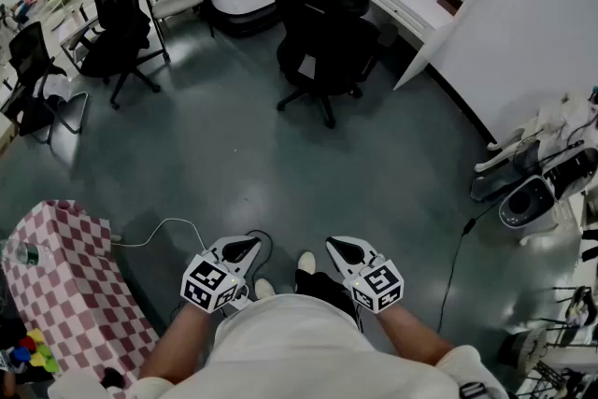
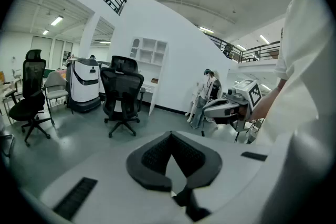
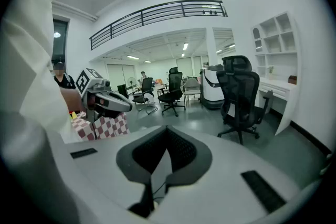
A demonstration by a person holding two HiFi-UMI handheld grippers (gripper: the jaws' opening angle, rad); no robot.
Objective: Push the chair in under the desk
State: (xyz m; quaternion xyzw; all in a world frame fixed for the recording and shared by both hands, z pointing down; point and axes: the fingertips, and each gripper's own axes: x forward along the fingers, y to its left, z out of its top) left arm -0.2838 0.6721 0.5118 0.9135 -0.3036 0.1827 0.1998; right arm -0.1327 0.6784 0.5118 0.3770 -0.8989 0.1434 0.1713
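**Approach stage, before contact.** The head view shows the left tongs (image 1: 245,249) and the right tongs (image 1: 344,249) held side by side close to the person's body. Both are clenched and grasp nothing. The black chair (image 1: 322,33) stands on the open floor (image 1: 234,163), well apart from both tongs. It is just beside the white tabletop (image 1: 402,0), its seat not yet tucked under. The push has apparently not begun.

**Next move (judgement).** The person needs to walk across the floor to the chair and set the clenched tongs against the backrest. The push should then be aimed towards the gap beneath the tabletop. The chair appears to stand on casters, so an off-centre push may well swivel it rather than roll it straight.

**Differences between views.**
- Only the head view gives the whole layout, with the checked box (image 1: 70,285) at the person's left.
- The right gripper view alone shows the chair side-on, with the open space beneath the tabletop edge and the shelves (image 3: 273,39) above it.
- The left gripper view shows the chair's back, and the tabletop only as a sliver beside it.
- Each gripper view confirms that its own jaws meet on nothing.
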